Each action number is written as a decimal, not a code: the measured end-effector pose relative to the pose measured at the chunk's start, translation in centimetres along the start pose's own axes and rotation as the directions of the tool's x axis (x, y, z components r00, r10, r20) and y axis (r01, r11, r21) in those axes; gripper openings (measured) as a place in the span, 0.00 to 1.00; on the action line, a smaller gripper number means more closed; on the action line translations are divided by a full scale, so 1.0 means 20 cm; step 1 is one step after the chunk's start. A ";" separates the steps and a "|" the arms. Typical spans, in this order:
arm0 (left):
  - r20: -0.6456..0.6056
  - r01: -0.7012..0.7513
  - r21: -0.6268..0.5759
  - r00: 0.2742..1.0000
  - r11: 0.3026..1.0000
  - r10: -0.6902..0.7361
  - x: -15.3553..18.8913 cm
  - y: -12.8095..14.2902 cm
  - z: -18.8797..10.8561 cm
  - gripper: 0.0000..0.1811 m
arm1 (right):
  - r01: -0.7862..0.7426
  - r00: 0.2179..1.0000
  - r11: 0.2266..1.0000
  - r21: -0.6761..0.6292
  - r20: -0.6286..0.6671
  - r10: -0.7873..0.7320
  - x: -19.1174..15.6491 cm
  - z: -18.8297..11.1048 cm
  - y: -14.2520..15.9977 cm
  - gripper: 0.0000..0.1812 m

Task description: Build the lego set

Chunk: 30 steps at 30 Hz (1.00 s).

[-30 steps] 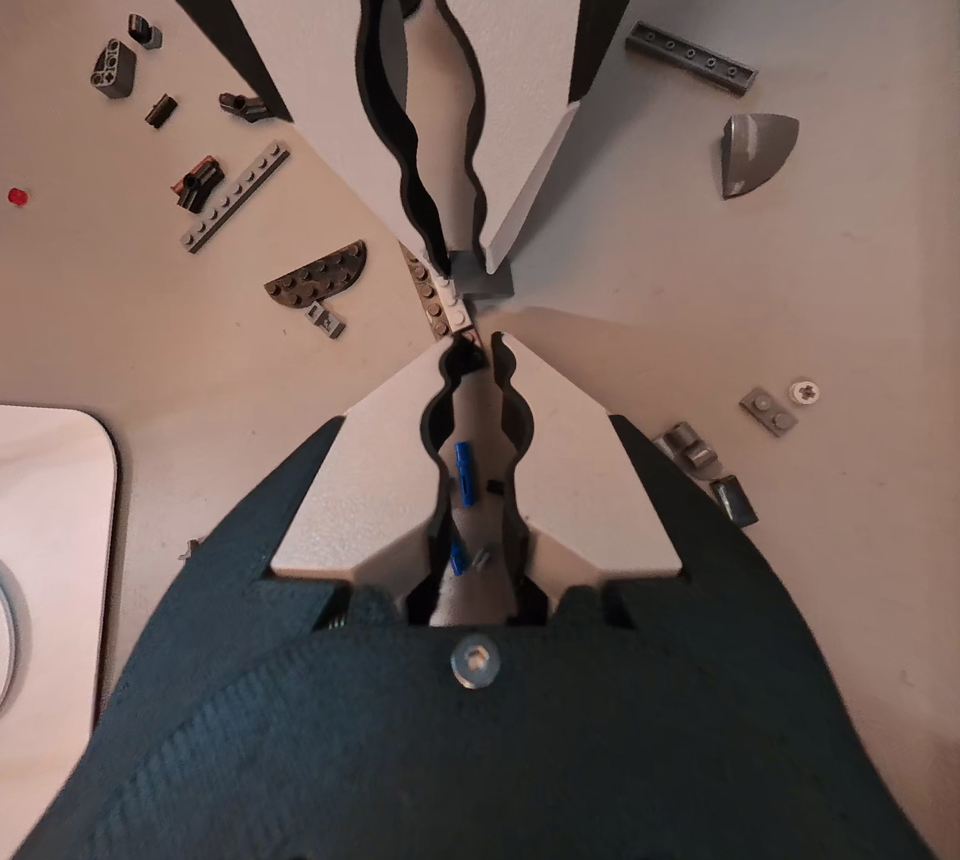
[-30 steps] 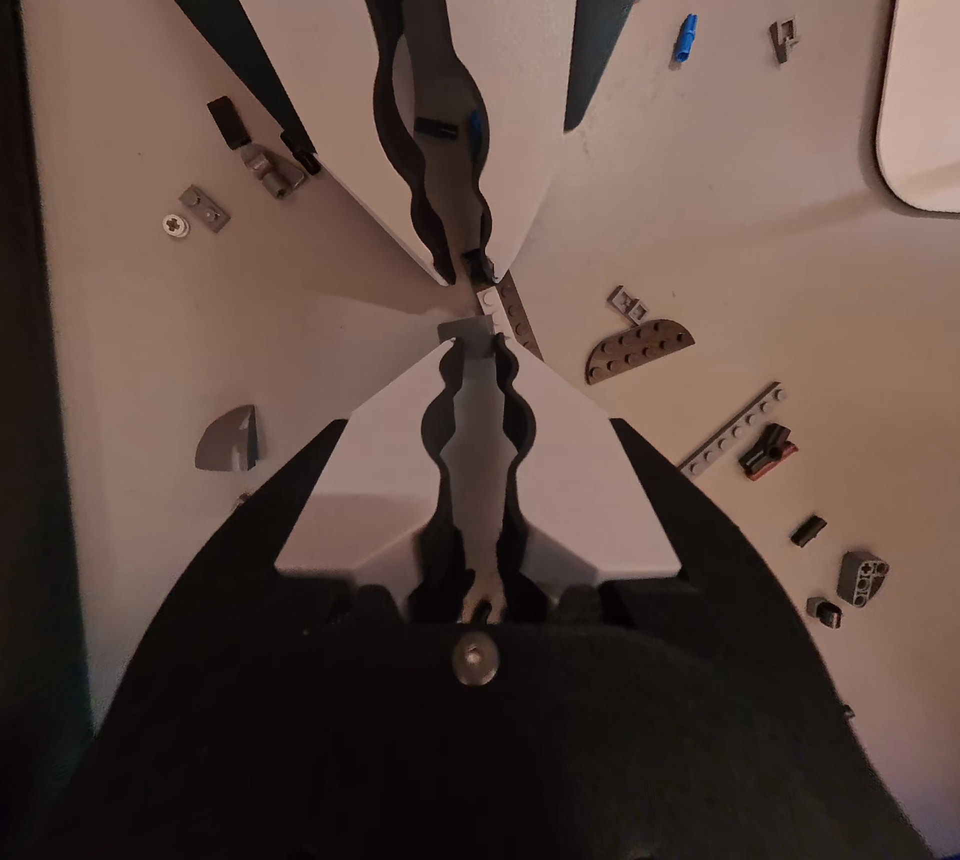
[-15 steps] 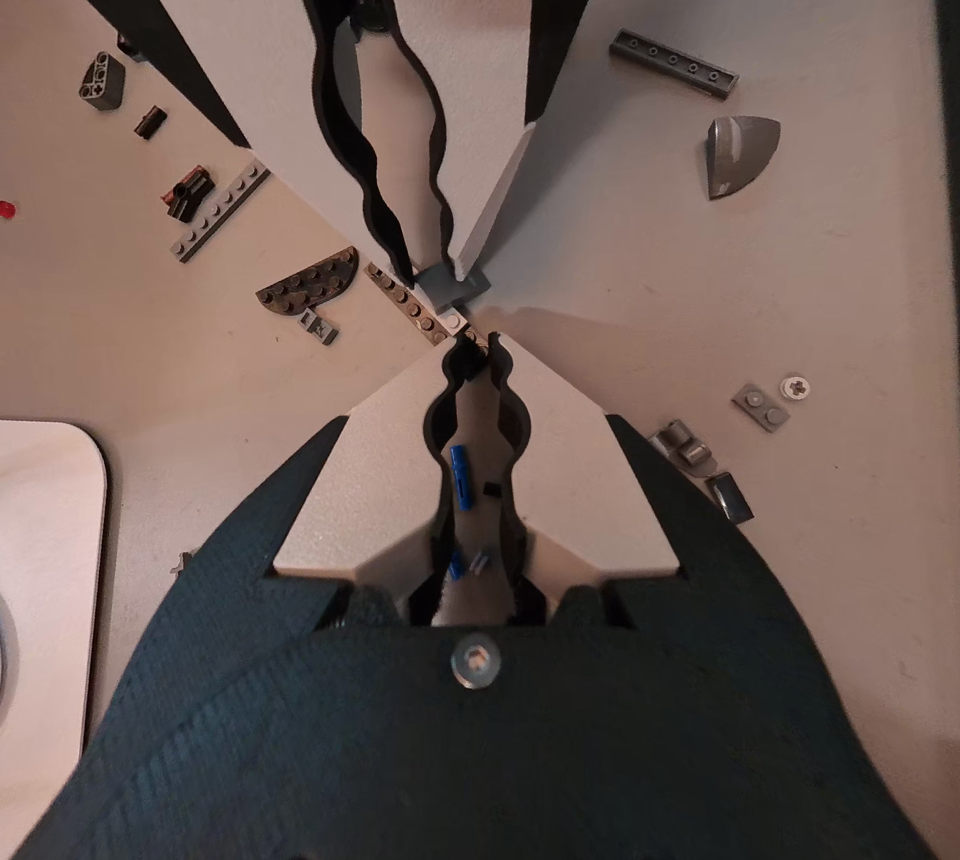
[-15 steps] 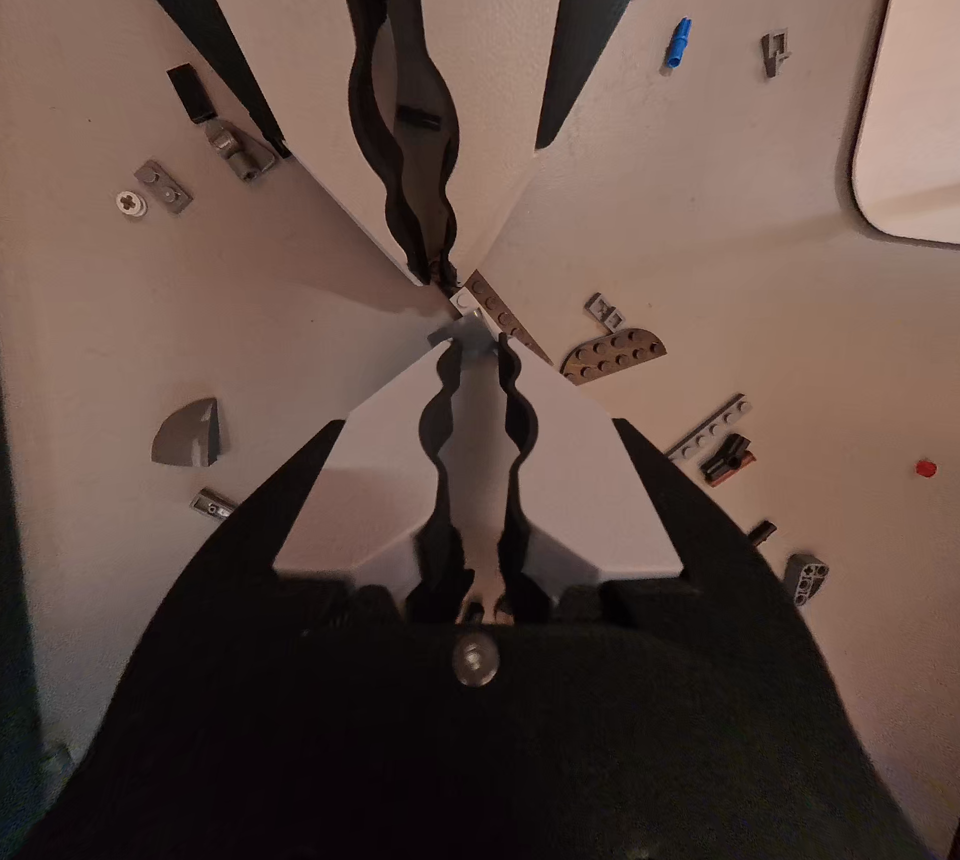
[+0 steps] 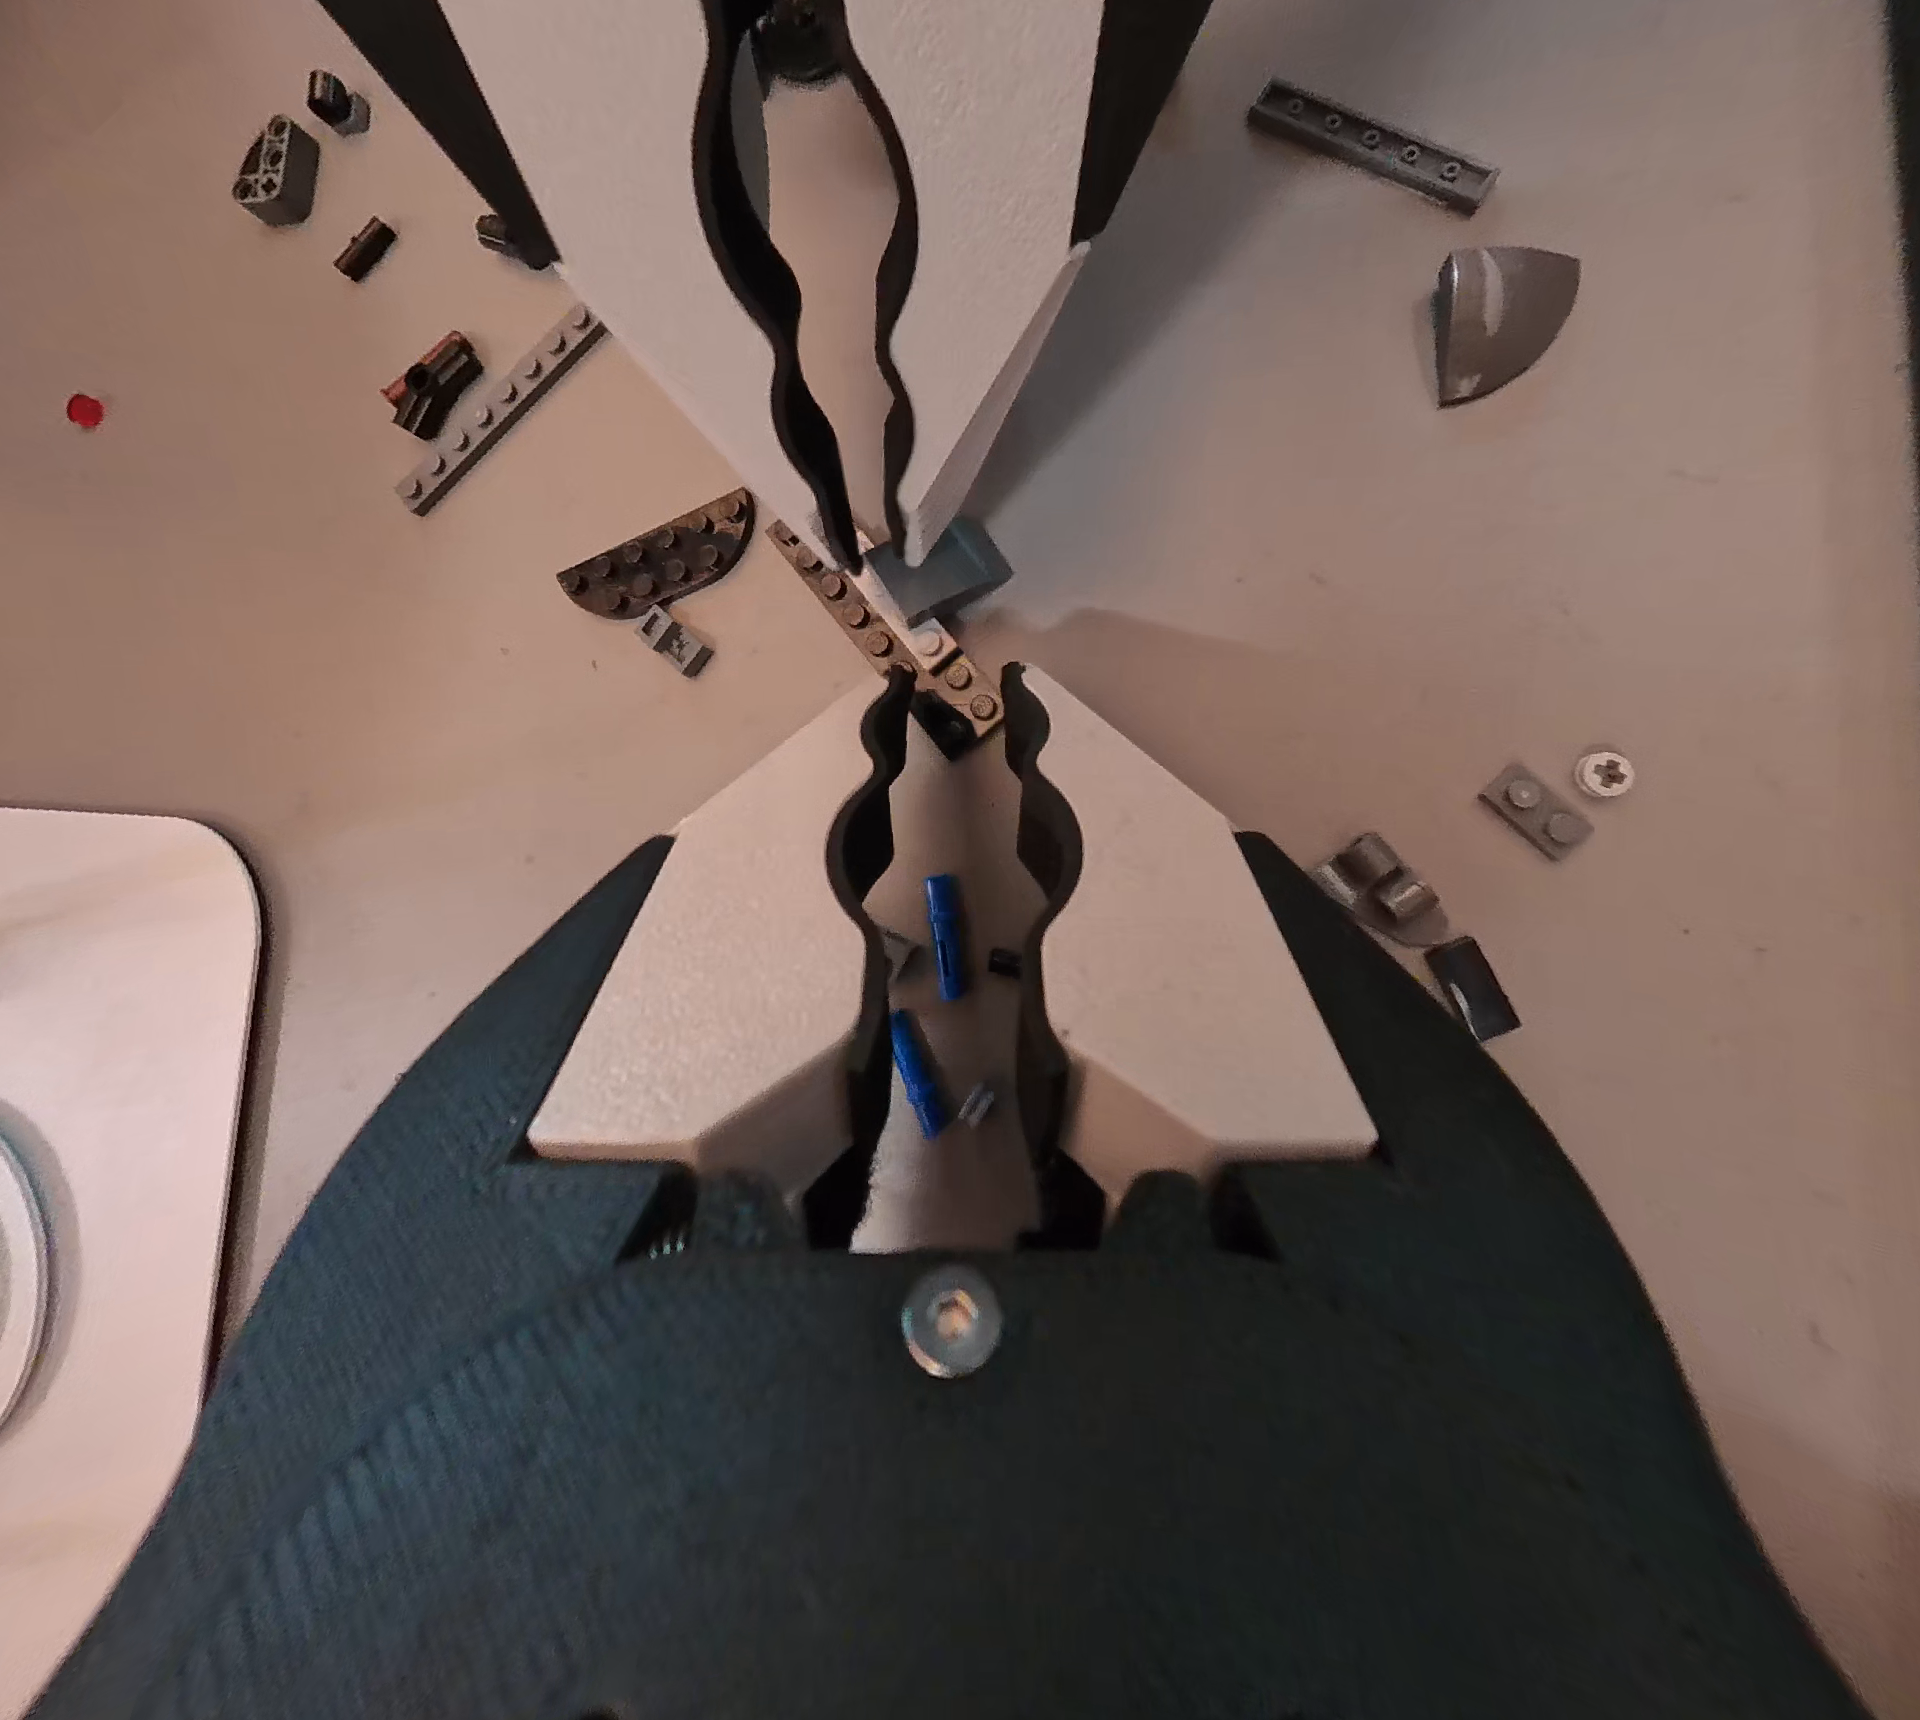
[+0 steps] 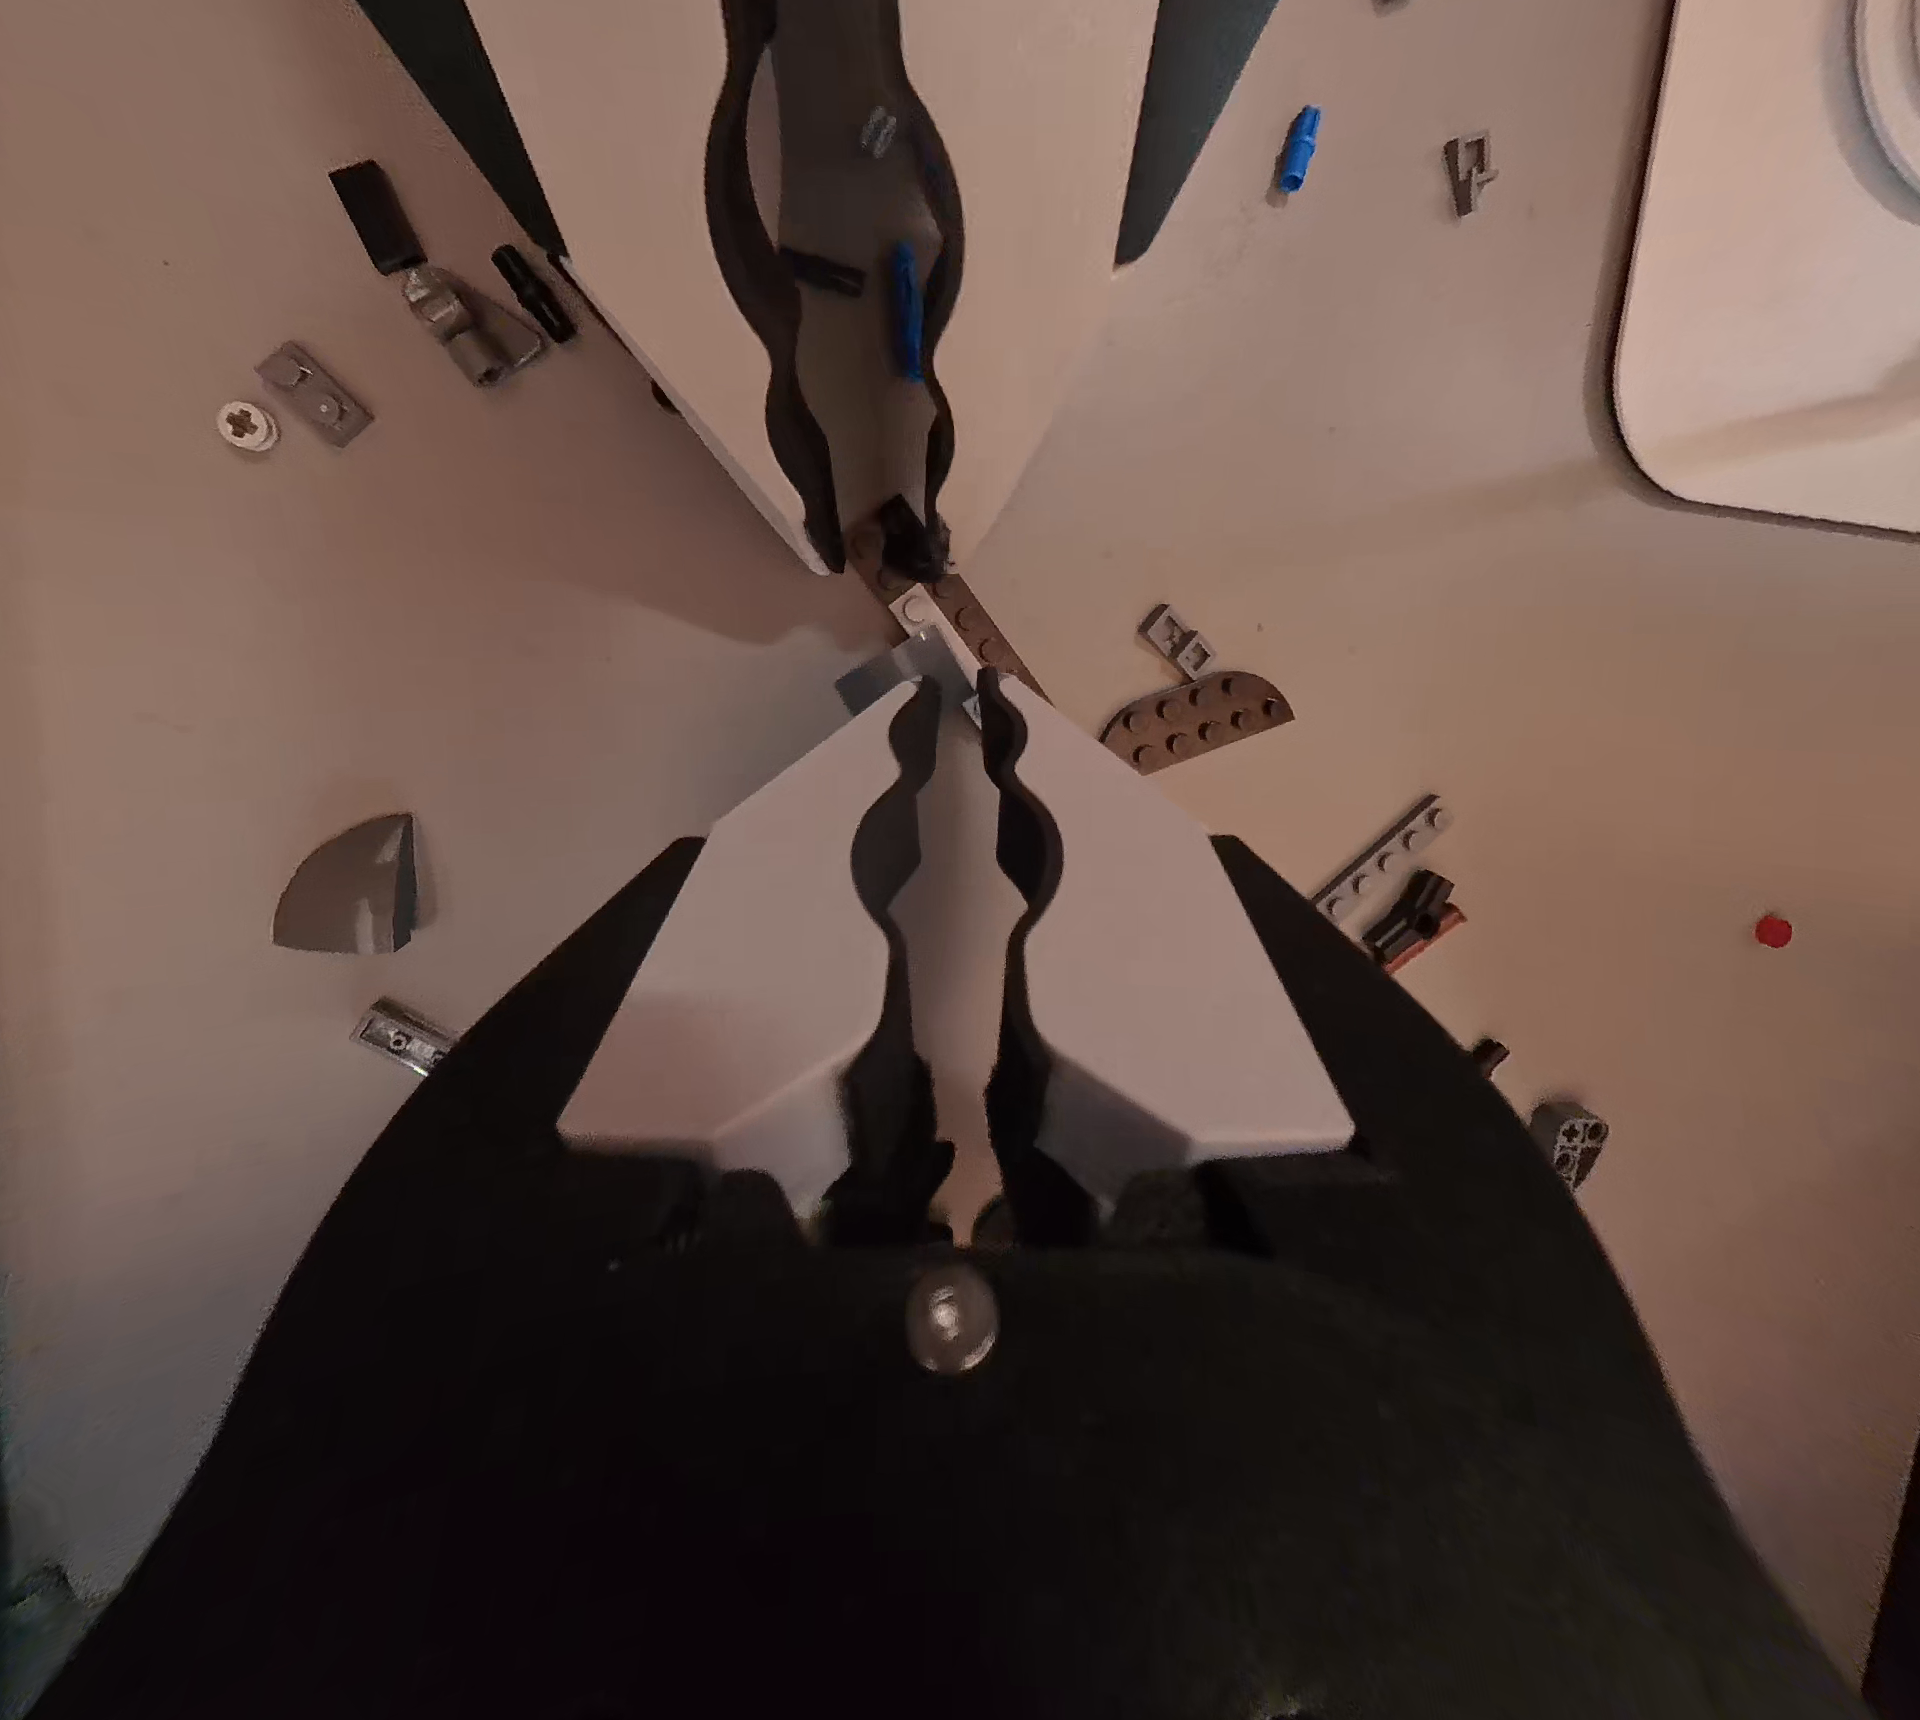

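A long dark brown studded plate (image 5: 847, 605) with a white plate (image 5: 932, 637) and a blue-grey piece (image 5: 951, 581) on it is held above the pale table. My right gripper (image 6: 953, 689) is shut on the assembly at its blue-grey piece (image 6: 878, 673). In the left wrist view the right gripper (image 5: 875, 543) comes down from the top. My left gripper (image 5: 956, 676) faces it, jaws parted a little, tips either side of the plate's near end, by a small black part (image 5: 940, 727). In the right wrist view the left gripper (image 6: 881, 556) comes from the top.
Loose parts lie around: a dark half-round plate (image 5: 665, 569), a long light grey plate (image 5: 499, 413), a grey curved wedge (image 5: 1496, 325), a grey beam (image 5: 1371, 148), blue pins (image 5: 945, 938), a red stud (image 5: 83, 411). A white tray corner (image 5: 125, 995) is at the left. Left and right tips are no more than a few centimetres apart.
My left gripper's jaws have widened since half a second ago. More of the brown plate shows between the two grippers. The right gripper keeps its grip.
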<state>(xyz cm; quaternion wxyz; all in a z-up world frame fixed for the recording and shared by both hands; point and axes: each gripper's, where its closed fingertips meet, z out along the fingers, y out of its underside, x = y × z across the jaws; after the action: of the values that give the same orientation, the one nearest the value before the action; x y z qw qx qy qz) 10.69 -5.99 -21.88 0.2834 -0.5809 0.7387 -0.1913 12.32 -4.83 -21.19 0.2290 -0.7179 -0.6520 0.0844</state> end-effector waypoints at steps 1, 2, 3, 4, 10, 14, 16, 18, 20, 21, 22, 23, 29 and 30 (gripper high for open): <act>-0.001 -0.002 -0.005 1.000 1.000 0.002 0.00 0.00 0.01 0.09 | -0.001 1.000 1.000 0.010 0.001 0.001 0.00 0.00 0.00 0.03; 0.000 -0.006 -0.013 1.000 1.000 0.006 0.00 0.01 0.02 0.09 | -0.003 1.000 1.000 0.016 0.004 0.003 0.00 0.00 -0.01 0.03; 0.001 -0.010 -0.023 1.000 1.000 0.010 0.01 0.02 0.03 0.09 | -0.005 1.000 1.000 0.014 0.003 0.005 0.00 0.01 0.00 0.03; 0.002 -0.010 -0.019 1.000 1.000 0.011 0.01 0.01 0.03 0.09 | -0.005 1.000 1.000 0.006 0.000 0.005 0.01 0.01 0.01 0.03; 0.002 -0.007 -0.015 1.000 1.000 0.007 0.00 0.01 0.03 0.08 | 0.000 1.000 1.000 0.019 -0.011 0.000 0.01 0.01 -0.01 0.02; -0.002 -0.005 -0.011 1.000 1.000 0.005 0.00 0.01 0.03 0.08 | 0.004 1.000 1.000 0.016 -0.021 -0.004 0.02 0.01 0.00 0.02; -0.003 -0.006 -0.010 1.000 1.000 0.006 0.00 0.01 0.03 0.08 | 0.007 1.000 1.000 0.019 -0.020 -0.006 0.01 0.01 0.00 0.01; -0.003 -0.008 -0.010 1.000 1.000 0.008 0.00 0.01 0.03 0.08 | 0.003 1.000 1.000 0.027 -0.017 -0.002 0.01 0.01 0.00 0.01; -0.005 -0.007 -0.008 1.000 1.000 0.007 0.00 0.01 0.03 0.08 | -0.001 1.000 0.999 0.035 -0.010 0.002 0.01 0.01 -0.01 0.00; -0.005 -0.007 -0.008 1.000 1.000 0.007 0.00 0.01 0.03 0.07 | -0.001 1.000 0.999 0.036 -0.011 0.001 0.01 0.02 -0.01 0.00; -0.006 -0.006 -0.007 1.000 1.000 0.006 0.00 0.01 0.03 0.07 | 0.002 1.000 0.999 0.033 -0.012 -0.002 0.01 0.02 -0.01 0.00; -0.007 -0.005 -0.007 1.000 1.000 0.005 0.01 0.01 0.03 0.07 | 0.004 1.000 1.000 0.029 -0.013 -0.003 0.01 0.02 -0.01 0.00; -0.011 -0.004 -0.005 1.000 1.000 0.004 0.01 0.01 0.03 0.07 | -0.007 1.000 1.000 0.022 -0.014 0.007 0.01 0.02 -0.01 0.00; -0.011 -0.003 -0.005 1.000 1.000 0.003 0.01 0.01 0.03 0.07 | -0.007 1.000 1.000 0.019 -0.014 0.008 0.01 0.02 -0.01 0.00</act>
<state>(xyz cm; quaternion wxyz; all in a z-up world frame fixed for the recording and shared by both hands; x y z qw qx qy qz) 10.94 -6.02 -22.53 0.2782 -0.5794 0.7416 -0.1920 11.95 -4.44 -21.40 0.2401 -0.7187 -0.6469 0.0863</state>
